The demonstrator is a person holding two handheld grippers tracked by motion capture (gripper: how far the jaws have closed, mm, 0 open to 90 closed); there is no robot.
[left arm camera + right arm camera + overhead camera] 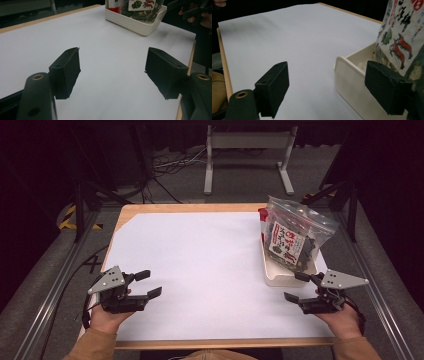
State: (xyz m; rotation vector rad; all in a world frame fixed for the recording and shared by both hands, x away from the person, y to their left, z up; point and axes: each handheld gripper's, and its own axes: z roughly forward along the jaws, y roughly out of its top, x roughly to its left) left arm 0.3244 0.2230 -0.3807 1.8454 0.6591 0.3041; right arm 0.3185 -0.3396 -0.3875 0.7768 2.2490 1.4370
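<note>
Left claw (148,283), right claw (297,286): both agape.

Lab: aluminium frame rails (55,285), floor cables (170,162)

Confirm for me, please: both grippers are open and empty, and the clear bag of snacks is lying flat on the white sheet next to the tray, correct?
Not quite. The bag is not on the white sheet; it stands inside the cream tray, as the high view shows. The rest holds: the left gripper and the right gripper are both open and empty.
</note>
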